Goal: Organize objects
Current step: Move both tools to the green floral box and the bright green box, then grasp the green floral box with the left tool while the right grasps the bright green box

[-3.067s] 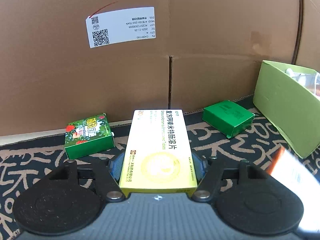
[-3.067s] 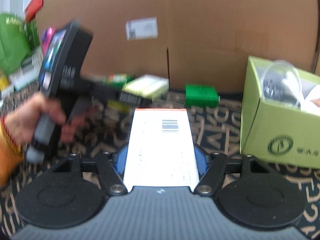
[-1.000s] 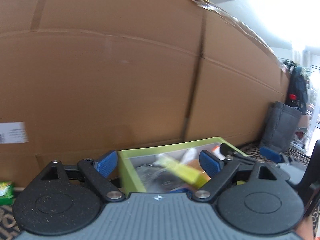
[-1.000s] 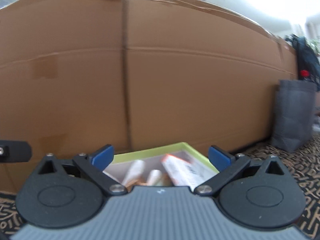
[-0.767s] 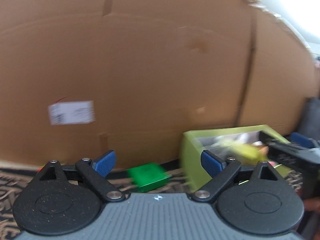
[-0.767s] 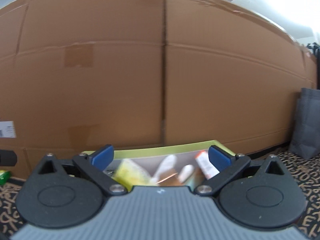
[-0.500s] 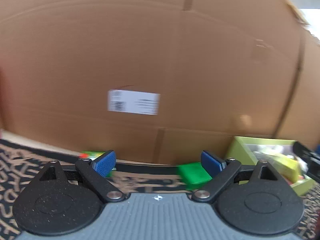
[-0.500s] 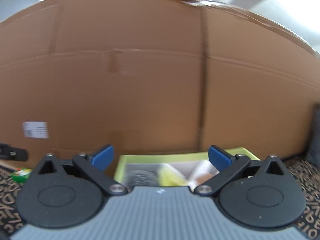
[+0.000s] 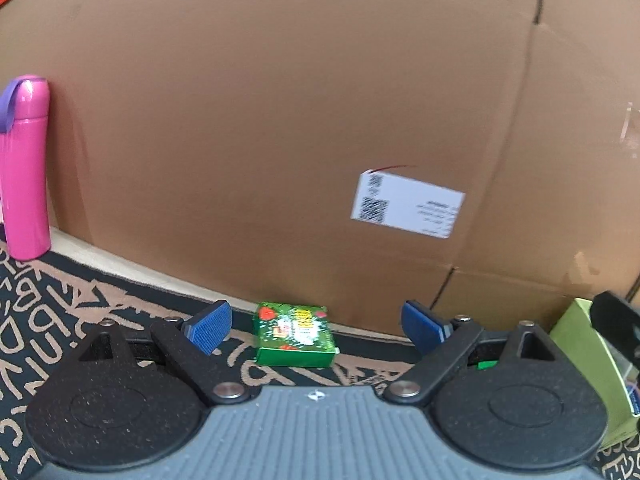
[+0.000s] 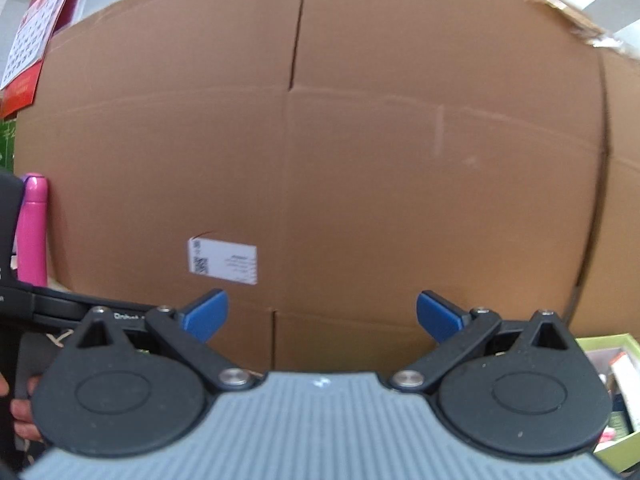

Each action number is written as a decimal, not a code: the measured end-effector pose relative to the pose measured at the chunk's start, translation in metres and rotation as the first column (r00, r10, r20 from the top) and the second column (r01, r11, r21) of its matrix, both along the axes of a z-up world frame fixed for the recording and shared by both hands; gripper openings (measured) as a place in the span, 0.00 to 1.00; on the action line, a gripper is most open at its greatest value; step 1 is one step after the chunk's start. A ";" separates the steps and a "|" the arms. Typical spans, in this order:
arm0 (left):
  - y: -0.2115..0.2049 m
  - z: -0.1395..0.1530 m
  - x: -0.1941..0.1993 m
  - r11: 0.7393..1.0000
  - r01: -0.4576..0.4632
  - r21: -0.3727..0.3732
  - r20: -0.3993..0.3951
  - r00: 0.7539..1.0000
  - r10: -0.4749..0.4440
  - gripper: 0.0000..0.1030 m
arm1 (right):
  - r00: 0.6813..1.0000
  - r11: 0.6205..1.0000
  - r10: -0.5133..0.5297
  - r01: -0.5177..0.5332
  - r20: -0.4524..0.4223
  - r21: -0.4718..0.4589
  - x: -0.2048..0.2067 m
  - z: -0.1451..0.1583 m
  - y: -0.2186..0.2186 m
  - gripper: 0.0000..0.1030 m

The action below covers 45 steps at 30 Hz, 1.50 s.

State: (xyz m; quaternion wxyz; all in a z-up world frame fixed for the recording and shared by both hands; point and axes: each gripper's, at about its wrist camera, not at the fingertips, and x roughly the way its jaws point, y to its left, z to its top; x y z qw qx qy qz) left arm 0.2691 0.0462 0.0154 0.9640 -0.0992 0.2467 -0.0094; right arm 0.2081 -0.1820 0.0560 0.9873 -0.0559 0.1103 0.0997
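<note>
A big cardboard box (image 9: pixel 280 128) fills the background ahead of both tongs, with a white label (image 9: pixel 408 210) stuck on its face. A patterned mat (image 9: pixel 60 304) runs under the left tongs, and a pink bottle (image 9: pixel 24 168) stands upright far off to their left against the cardboard. A light green bin (image 10: pixel 616 392) sits low to the right of the right tongs, already holding several packets; in the left view its wall shows at the right edge.

Judging by this, the step in hand is fetching the next loose item. The small green packet (image 9: pixel 294 334) lies flat on the mat at the foot of the cardboard, straight ahead of the left tongs (image 9: pixel 316 320) and between their blue pads (image 9: pixel 208 322), but beyond them and untouched. The next move calls for lowering and reaching forward until the pads flank the packet, then closing.

Both tongs are spread wide and hold nothing. The right tongs (image 10: pixel 322 312) face bare cardboard, touching nothing, tilted rather upward
</note>
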 end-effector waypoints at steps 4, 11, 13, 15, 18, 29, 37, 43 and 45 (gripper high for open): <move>0.011 -0.007 0.013 0.998 -0.019 0.064 -0.014 1.000 0.020 0.92 | 0.997 1.000 0.005 -0.004 -0.073 0.011 0.020 -0.009 0.010 1.00; 0.048 -0.021 0.029 0.990 -0.071 0.121 -0.055 0.995 0.078 0.92 | 0.966 0.998 0.024 -0.039 -0.259 -0.050 0.059 -0.045 0.023 1.00; 0.046 -0.025 0.032 0.993 -0.052 0.104 -0.059 0.997 0.058 0.92 | 0.960 0.997 0.011 -0.031 -0.281 -0.068 0.060 -0.057 0.024 1.00; 0.036 -0.030 0.036 0.993 -0.007 0.118 -0.061 0.998 0.015 0.92 | 0.954 0.997 0.000 -0.022 -0.300 -0.073 0.061 -0.066 0.022 1.00; 0.015 -0.040 0.045 0.991 0.071 0.117 -0.075 0.995 -0.063 0.92 | 0.951 0.997 -0.027 0.005 -0.308 -0.071 0.061 -0.072 0.014 1.00; -0.005 -0.069 0.063 0.987 0.054 0.148 -0.121 0.992 -0.037 0.92 | 0.939 0.995 -0.092 0.073 -0.332 -0.069 0.076 -0.088 0.003 1.00; 0.003 -0.061 0.059 0.961 0.199 0.190 -0.166 0.972 -0.168 0.61 | 0.909 0.992 -0.117 0.090 -0.401 -0.085 0.111 -0.104 0.001 1.00; 0.023 -0.058 0.059 0.949 0.287 0.131 -0.197 0.946 -0.259 0.61 | 0.893 0.997 -0.060 0.073 -0.446 0.012 0.098 -0.103 -0.018 0.61; 0.021 -0.056 0.057 0.935 0.322 0.147 -0.221 0.932 -0.286 0.61 | 0.891 1.000 -0.025 0.031 -0.454 0.005 0.082 -0.101 -0.018 0.60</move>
